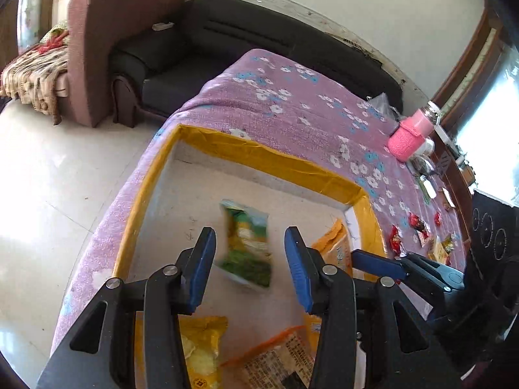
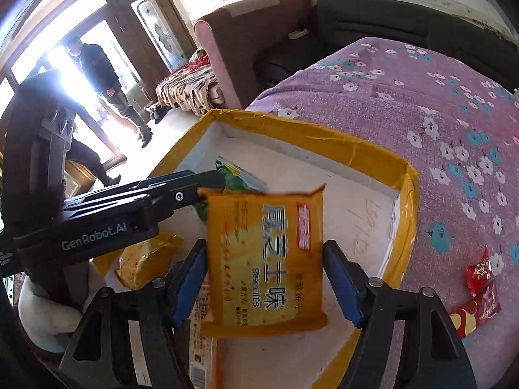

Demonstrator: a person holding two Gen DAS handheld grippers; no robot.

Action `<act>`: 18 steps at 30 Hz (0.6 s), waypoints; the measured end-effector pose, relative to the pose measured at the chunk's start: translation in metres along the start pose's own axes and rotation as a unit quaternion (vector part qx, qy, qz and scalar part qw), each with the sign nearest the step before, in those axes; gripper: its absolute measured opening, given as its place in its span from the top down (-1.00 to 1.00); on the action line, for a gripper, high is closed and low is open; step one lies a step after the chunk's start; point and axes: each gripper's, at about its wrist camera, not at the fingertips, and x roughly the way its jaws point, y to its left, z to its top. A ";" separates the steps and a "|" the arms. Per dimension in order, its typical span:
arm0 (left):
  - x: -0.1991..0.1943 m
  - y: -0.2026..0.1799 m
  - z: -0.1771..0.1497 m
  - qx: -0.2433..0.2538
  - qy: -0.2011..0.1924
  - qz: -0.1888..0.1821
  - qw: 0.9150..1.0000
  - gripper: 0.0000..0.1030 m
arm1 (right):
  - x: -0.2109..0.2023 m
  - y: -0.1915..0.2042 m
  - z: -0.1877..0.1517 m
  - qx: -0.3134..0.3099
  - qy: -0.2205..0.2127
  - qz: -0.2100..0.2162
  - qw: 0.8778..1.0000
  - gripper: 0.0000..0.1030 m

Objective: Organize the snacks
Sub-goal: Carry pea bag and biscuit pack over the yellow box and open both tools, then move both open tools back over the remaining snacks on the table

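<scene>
Left gripper: jaws spread wide over the box, nothing between them; the green packet sits blurred in the gap, touching neither finger
Right gripper: jaws well apart; the orange biscuit packet sits between them, left finger at its edge, right finger just clear, so I cannot tell if it has a real hold
Box: shallow white tray with yellow-taped rim, lying on the purple flowered cloth
Green packet: toward the box's middle, at 12 o'clock from the left gripper; in the right wrist view it peeks out behind the biscuit packet's top edge
Yellow packet: in the box at 7 o'clock from the green one
Printed orange packet: lower in the box, text side up
Red sachets: on the cloth outside the box, at 3 o'clock from the right gripper
Pink knitted bottle: far on the cloth at 2 o'clock
Background: black sofa behind the table
</scene>
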 end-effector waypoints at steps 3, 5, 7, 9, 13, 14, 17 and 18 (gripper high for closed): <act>-0.008 0.003 0.000 -0.018 -0.005 -0.003 1.000 0.13 | -0.006 -0.002 0.000 0.009 -0.004 0.014 1.000 -0.39; -0.017 0.002 -0.001 -0.031 -0.013 -0.008 0.999 0.03 | -0.020 -0.007 0.000 0.019 -0.016 0.023 0.999 -0.39; -0.032 -0.001 -0.004 -0.039 -0.028 -0.020 0.999 0.02 | -0.038 -0.013 -0.001 0.027 -0.031 0.029 0.999 -0.39; -0.051 -0.008 -0.011 -0.040 -0.048 -0.042 0.997 -0.01 | -0.061 -0.024 -0.005 0.033 -0.048 0.029 0.998 -0.39; -0.087 -0.031 -0.039 -0.039 -0.077 -0.100 0.991 -0.09 | -0.105 -0.060 -0.030 0.042 -0.058 0.007 0.997 -0.43; -0.091 -0.037 -0.046 -0.041 -0.077 -0.112 0.990 -0.10 | -0.112 -0.070 -0.041 0.041 -0.051 0.000 0.998 -0.43; -0.095 -0.059 -0.071 -0.037 -0.066 -0.131 0.989 -0.10 | -0.117 -0.092 -0.073 0.040 -0.026 -0.024 0.999 -0.43; -0.095 -0.065 -0.078 -0.033 -0.065 -0.135 0.988 -0.10 | -0.117 -0.095 -0.081 0.040 -0.021 -0.028 0.999 -0.42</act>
